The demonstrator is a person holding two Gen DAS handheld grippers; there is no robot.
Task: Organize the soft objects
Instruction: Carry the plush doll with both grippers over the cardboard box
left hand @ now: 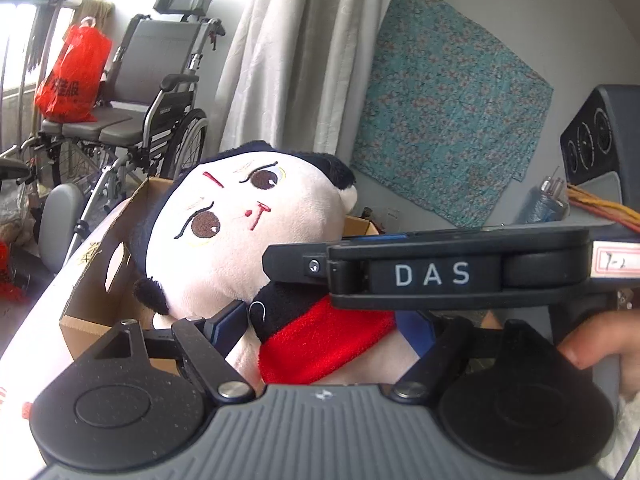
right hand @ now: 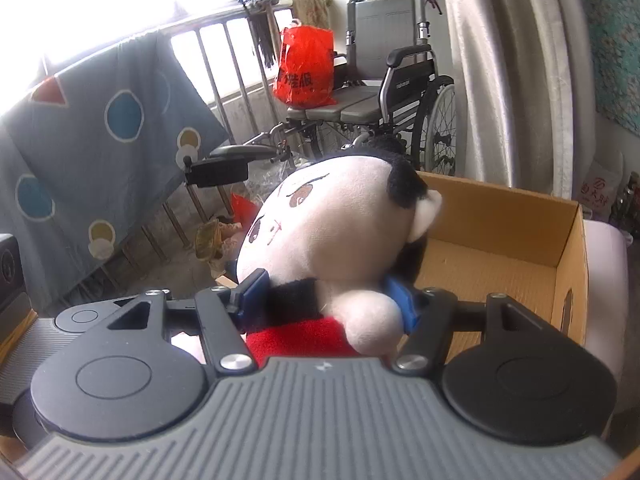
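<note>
A plush doll with a big pale head, black hair and a red scarf is held between both grippers over an open cardboard box. My left gripper is shut on the doll's body at the scarf. My right gripper is shut on the doll's neck, with the head above the box. The right gripper's body crosses the left wrist view in front of the doll. The box's inside shows bare cardboard.
A wheelchair with a red plastic bag on its seat stands behind, by a pale curtain. A teal patterned cloth hangs on the wall. A grey blanket hangs over a railing at left.
</note>
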